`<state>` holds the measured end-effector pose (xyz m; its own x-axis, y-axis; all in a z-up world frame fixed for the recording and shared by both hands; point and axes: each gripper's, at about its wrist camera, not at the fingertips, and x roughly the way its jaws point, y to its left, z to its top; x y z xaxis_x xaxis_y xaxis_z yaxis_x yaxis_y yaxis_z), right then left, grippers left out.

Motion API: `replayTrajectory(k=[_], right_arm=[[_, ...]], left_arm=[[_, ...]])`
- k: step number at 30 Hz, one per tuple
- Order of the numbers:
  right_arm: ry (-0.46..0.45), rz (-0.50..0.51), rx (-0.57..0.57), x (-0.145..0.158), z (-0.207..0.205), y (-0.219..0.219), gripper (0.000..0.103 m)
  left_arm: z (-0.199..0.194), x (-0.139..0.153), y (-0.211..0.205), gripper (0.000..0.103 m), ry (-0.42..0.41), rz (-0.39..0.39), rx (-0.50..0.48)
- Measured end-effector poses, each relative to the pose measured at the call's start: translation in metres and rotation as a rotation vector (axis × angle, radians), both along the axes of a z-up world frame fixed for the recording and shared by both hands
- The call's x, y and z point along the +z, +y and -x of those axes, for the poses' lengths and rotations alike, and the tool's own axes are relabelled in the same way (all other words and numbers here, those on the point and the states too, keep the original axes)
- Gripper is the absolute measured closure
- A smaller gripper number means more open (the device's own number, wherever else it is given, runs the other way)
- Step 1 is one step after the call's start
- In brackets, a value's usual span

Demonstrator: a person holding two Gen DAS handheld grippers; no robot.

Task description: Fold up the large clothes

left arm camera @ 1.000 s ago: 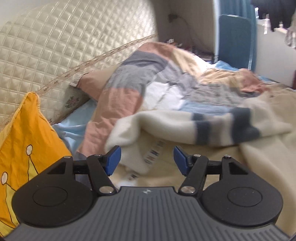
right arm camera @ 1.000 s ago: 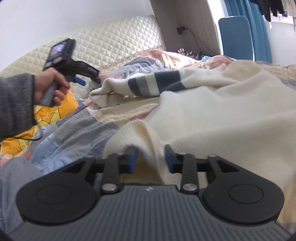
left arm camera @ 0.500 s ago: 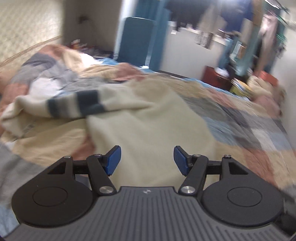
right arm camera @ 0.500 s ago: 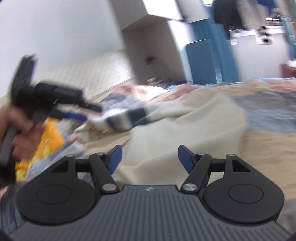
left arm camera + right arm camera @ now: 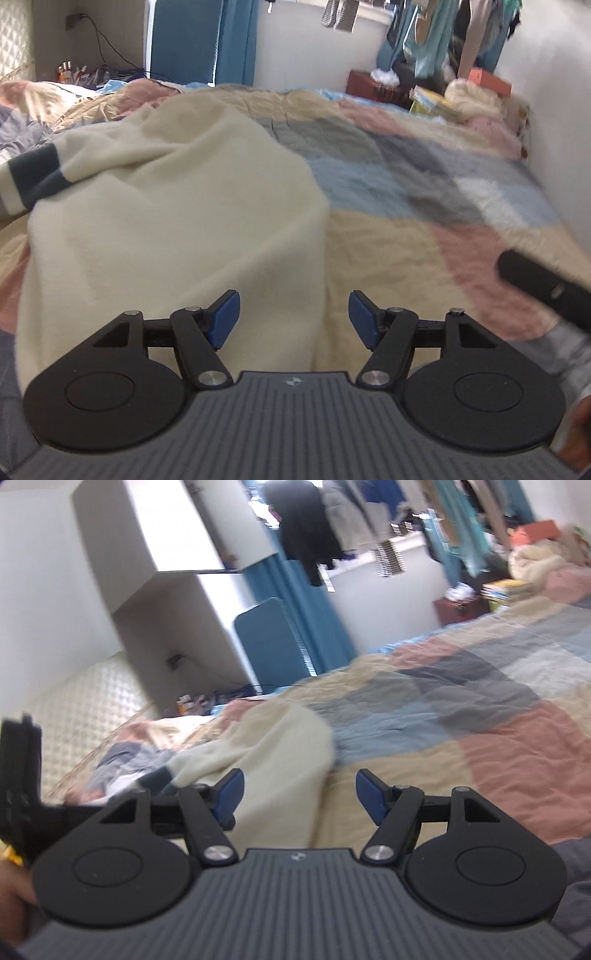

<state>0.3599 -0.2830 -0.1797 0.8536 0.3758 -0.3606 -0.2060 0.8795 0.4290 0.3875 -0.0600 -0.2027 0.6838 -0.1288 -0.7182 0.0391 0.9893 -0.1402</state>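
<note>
A: How do the jaws stand?
B: The left gripper (image 5: 294, 314) is opening, nothing between; the right gripper (image 5: 299, 795) stands apart, empty.
A: And the cream sweater (image 5: 177, 206)?
B: Ahead-left of both jaws, lying on the patchwork quilt (image 5: 424, 177).

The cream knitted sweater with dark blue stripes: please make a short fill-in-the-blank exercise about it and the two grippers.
1. The cream knitted sweater with dark blue stripes lies on a patchwork ____.
2. The stripes on its sleeve are dark ____.
3. The left gripper holds ____.
4. The pads of the right gripper are coloured ____.

Missing words: quilt; blue; nothing; blue
</note>
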Motion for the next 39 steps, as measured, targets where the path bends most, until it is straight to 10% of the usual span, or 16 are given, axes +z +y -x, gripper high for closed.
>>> replayTrajectory(k=[11, 16, 19, 28, 34, 39], right_arm=[[0.167, -0.027, -0.1, -0.04, -0.042, -0.014, 0.021], [0.173, -0.047, -0.099, -0.045, -0.044, -0.015, 0.021], [0.185, -0.051, -0.085, -0.047, -0.045, -0.012, 0.021], [0.233, -0.051, 0.038, -0.06, -0.043, 0.016, 0.021], [0.357, -0.097, 0.219, -0.089, -0.048, 0.064, 0.021], [0.298, 0.104, 0.271, -0.087, -0.051, 0.107, 0.023]], left_arm=[[-0.02, -0.074, -0.03, 0.033, -0.033, -0.219, -0.071], [-0.021, -0.082, -0.024, 0.074, -0.026, -0.264, -0.128], [-0.018, -0.068, -0.01, 0.089, -0.036, -0.23, -0.122], [0.017, 0.009, 0.109, 0.09, -0.151, 0.036, 0.124], [0.03, -0.024, 0.177, 0.09, -0.161, 0.159, 0.317], [0.028, -0.044, 0.21, 0.092, -0.124, 0.321, 0.394]])
